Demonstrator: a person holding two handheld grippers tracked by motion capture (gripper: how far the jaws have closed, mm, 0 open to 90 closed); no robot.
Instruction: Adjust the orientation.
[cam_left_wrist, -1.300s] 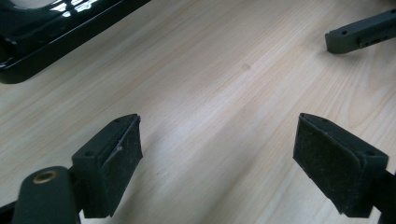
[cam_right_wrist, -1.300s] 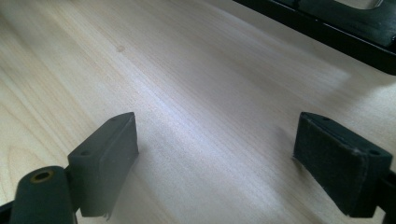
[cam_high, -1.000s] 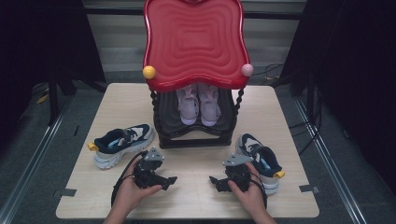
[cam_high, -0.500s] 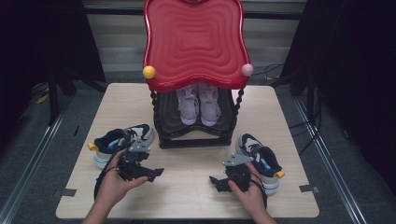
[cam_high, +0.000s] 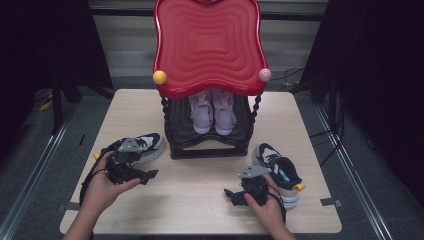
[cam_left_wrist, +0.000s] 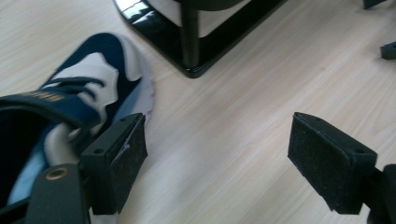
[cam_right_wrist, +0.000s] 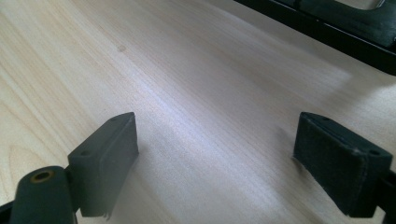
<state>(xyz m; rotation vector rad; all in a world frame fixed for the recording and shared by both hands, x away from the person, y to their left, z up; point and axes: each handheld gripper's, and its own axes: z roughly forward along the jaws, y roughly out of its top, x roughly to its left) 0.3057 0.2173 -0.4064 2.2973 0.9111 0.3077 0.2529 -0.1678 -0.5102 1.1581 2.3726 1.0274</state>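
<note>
One pink pair (cam_high: 213, 113) already sits in the black rack (cam_high: 210, 145). Both navy sneakers (cam_high: 145, 146) (cam_high: 280, 170) remain on the tabletop (cam_high: 200, 195). Left tongs (cam_high: 149, 174) and right tongs (cam_high: 231, 195) gape apart, empty

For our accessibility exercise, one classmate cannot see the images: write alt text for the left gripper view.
The left gripper hangs open over a pale wooden table, its two black padded jaws wide apart with nothing between them. A navy and white sneaker lies beside the left-hand jaw, and the glossy black base of a shoe rack crosses the top of the picture.
</note>
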